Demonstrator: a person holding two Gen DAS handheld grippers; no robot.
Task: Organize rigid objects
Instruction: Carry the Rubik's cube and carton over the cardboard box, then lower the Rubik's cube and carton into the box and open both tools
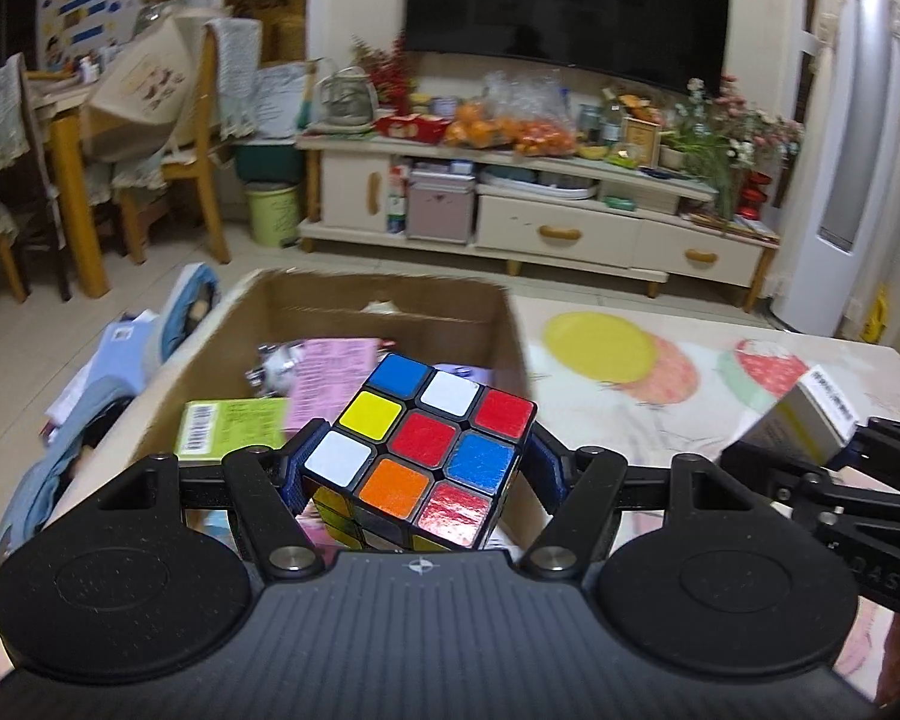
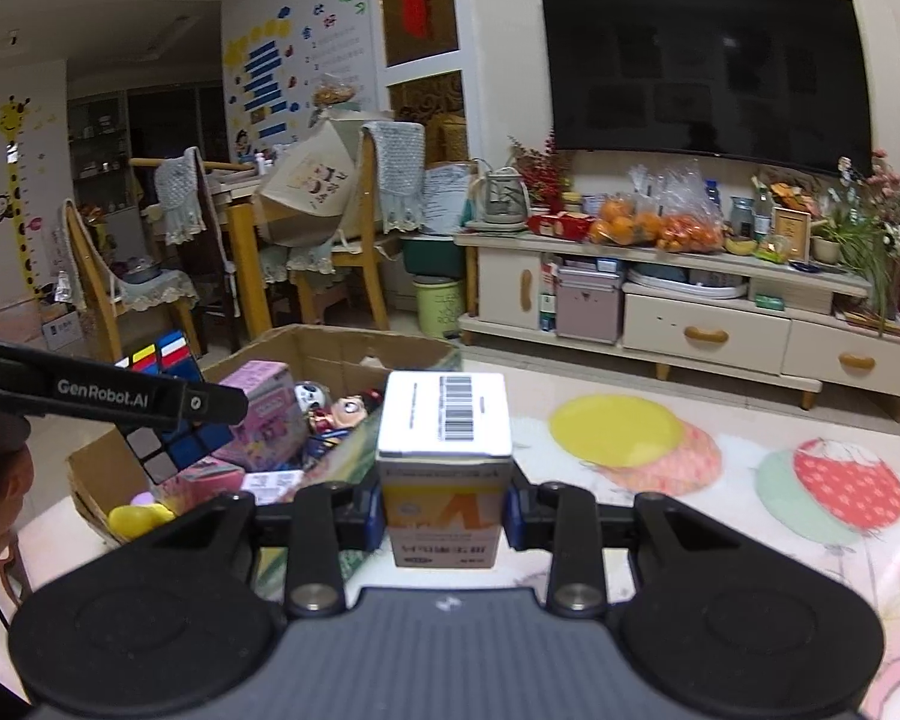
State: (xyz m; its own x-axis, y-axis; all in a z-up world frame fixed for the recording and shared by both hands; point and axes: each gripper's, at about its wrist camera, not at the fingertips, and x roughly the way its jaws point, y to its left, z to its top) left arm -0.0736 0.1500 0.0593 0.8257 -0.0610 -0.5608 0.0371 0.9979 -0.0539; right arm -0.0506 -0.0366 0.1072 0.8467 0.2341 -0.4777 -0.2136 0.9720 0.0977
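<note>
Rubik's cube (image 1: 423,450) is sitting clamped in our left tongs (image 1: 420,468), hanging above the cardboard box (image 1: 498,324) on the table (image 1: 660,420). Our right tongs (image 2: 444,510) are squeezing a small white carton (image 2: 444,456) beside that box, which is crowding with pink toy packs (image 2: 264,414) and dolls (image 2: 348,411).

Scrambled cube (image 1: 421,450), barcoded carton (image 2: 445,456), both aloft
</note>
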